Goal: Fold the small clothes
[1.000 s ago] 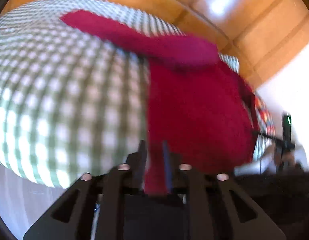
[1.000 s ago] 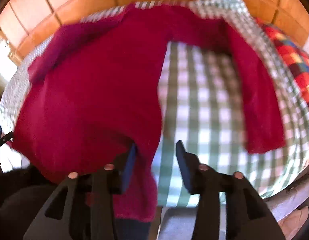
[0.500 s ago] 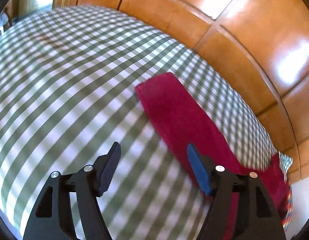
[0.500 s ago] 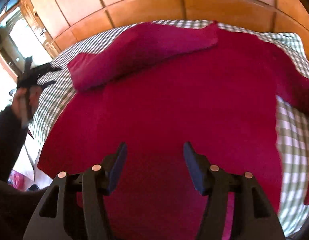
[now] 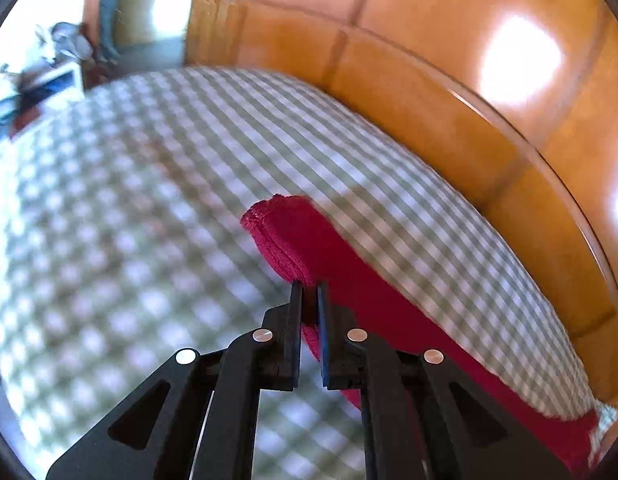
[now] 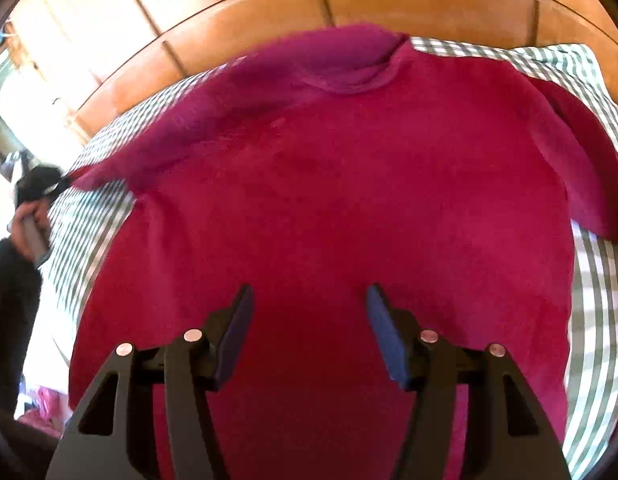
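A dark red sweater (image 6: 349, 200) lies spread flat on the green checked cloth (image 6: 597, 320), neck toward the wooden wall. Its left sleeve (image 5: 309, 248) stretches out to the left. My left gripper (image 5: 309, 292) is shut on that sleeve near the cuff, and it also shows far left in the right wrist view (image 6: 41, 184), held by a hand. My right gripper (image 6: 309, 300) is open and empty, hovering over the lower body of the sweater. The right sleeve (image 6: 581, 168) lies angled down along the sweater's right side.
A glossy wooden panelled wall (image 5: 469, 80) runs close behind the checked surface (image 5: 149, 200). A person's dark-sleeved arm (image 6: 9, 300) is at the left edge. A bright doorway and furniture (image 5: 69, 40) lie beyond the far left.
My left gripper was open beside the sleeve half a second ago and has shut on it near the cuff. My right gripper stays open over the sweater's body, slightly closer in.
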`<action>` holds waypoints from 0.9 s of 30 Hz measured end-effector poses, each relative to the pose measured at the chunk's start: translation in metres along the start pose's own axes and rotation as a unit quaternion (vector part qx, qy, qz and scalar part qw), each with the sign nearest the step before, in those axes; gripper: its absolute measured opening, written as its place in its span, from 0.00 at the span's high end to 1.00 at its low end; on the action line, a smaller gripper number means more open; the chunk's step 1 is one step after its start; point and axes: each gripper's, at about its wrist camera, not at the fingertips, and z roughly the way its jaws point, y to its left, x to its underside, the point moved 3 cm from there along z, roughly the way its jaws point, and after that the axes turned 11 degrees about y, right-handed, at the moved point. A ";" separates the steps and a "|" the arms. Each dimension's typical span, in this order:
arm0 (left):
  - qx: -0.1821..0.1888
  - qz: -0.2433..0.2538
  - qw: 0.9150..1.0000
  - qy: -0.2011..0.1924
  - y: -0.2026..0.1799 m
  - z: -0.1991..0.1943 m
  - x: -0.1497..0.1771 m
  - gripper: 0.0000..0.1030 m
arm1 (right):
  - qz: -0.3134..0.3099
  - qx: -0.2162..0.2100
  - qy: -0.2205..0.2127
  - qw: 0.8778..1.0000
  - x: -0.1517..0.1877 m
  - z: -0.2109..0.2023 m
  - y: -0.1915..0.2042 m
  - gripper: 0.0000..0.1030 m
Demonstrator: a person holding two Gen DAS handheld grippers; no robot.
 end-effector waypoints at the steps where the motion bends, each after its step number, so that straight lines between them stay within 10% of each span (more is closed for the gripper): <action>1: -0.005 -0.001 1.000 -0.001 0.005 -0.001 -0.003 0.94 | 0.002 0.001 -0.002 1.000 -0.005 0.003 -0.001 0.43; 8: -0.084 0.053 0.994 0.043 0.003 0.020 0.005 0.86 | 0.002 0.016 -0.021 1.000 -0.031 0.008 0.003 0.43; 11: -0.121 -0.004 0.992 0.018 0.026 0.011 -0.002 0.84 | -0.003 0.026 -0.028 0.999 -0.041 0.005 0.000 0.43; 14: -0.072 -0.047 0.996 0.029 0.048 -0.004 0.006 0.84 | -0.005 0.033 -0.038 0.999 -0.056 0.003 -0.006 0.43; 17: 0.016 0.047 0.998 0.049 0.022 -0.022 0.043 0.84 | -0.011 0.028 -0.045 0.999 -0.083 0.006 -0.003 0.43; 20: 0.132 0.166 0.974 0.079 -0.019 -0.047 0.107 0.84 | -0.009 0.005 -0.044 0.999 -0.125 0.017 0.004 0.44; 22: 0.207 0.240 0.940 0.125 -0.050 -0.061 0.164 0.72 | -0.009 -0.005 -0.036 0.999 -0.151 0.028 0.010 0.49; 25: 0.265 0.299 0.898 0.182 -0.075 -0.074 0.231 0.42 | 0.006 -0.020 -0.022 1.000 -0.190 0.049 0.018 0.55; 27: 0.263 0.343 0.876 0.213 -0.087 -0.077 0.274 0.42 | 0.027 -0.033 -0.007 0.999 -0.213 0.065 0.021 0.58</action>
